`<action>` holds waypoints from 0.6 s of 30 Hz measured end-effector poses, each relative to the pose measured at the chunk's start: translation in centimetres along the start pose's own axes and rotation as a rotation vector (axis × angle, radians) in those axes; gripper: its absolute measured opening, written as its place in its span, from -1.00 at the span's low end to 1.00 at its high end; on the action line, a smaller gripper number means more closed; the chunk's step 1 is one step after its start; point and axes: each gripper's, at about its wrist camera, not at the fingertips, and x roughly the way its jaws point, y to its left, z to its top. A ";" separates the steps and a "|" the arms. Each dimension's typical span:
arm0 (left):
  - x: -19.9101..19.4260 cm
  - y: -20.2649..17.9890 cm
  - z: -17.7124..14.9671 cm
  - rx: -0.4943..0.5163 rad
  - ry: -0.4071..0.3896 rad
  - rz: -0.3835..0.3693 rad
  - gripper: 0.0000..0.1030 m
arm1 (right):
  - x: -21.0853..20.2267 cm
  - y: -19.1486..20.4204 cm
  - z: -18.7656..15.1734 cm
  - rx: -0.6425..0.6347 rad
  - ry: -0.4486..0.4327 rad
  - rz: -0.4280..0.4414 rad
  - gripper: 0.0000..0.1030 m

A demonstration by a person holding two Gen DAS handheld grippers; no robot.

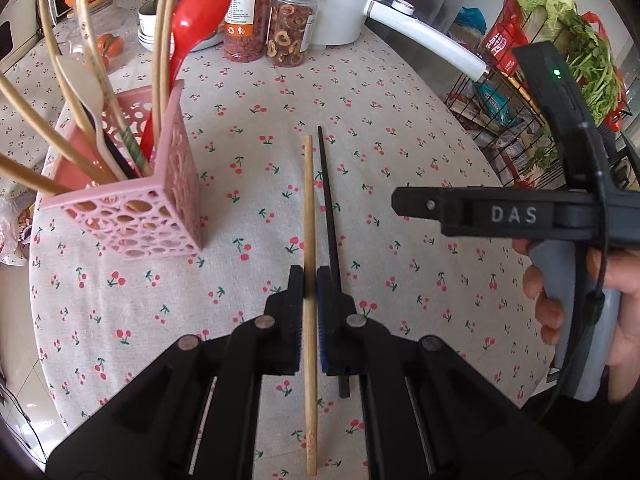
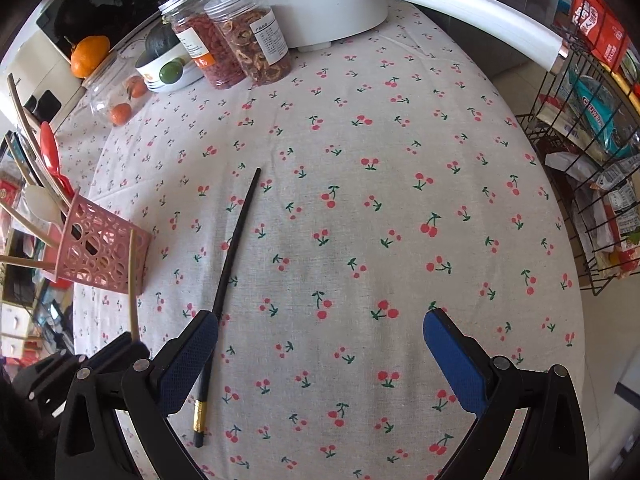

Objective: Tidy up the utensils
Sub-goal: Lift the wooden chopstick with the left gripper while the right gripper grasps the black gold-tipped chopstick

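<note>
the pink perforated holder [image 1: 132,208] is standing at about ten o'clock in the left wrist view, on the cherry-print cloth of the counter [image 1: 400,128], and it is bristling with bamboo chopsticks, a cream spoon [image 1: 82,88] and a red spoon [image 1: 200,12]. moving right, the left gripper [image 1: 310,284] is sitting at six o'clock with its fingers [image 1: 296,280] pinched narrow on a bamboo chopstick [image 1: 308,208], which is running straight up toward twelve o'clock between the pads. just beside it on the right, a black chopstick [image 1: 328,196] is lying flat on the cloth, nearly parallel to the bamboo one. at twelve o'clock two clear jars of dried red contents [image 1: 248,12] are standing in front of a white pot [image 1: 340,4] whose long handle is sweeping toward two o'clock. at three o'clock the right gripper's body, gripped by a hand [image 1: 624,300], is hovering above the counter. in the right wrist view, the right gripper [image 2: 320,336] is showing its blue-padded fingers [image 2: 452,356] spread wide with nothing between them; the black chopstick [image 2: 232,256] is passing under the left finger, from seven o'clock up toward eleven.
</note>
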 end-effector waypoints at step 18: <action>-3.4 2.6 -2.1 -0.018 -0.078 -0.074 -0.86 | 4.7 4.9 1.7 -0.092 -0.073 -0.008 0.38</action>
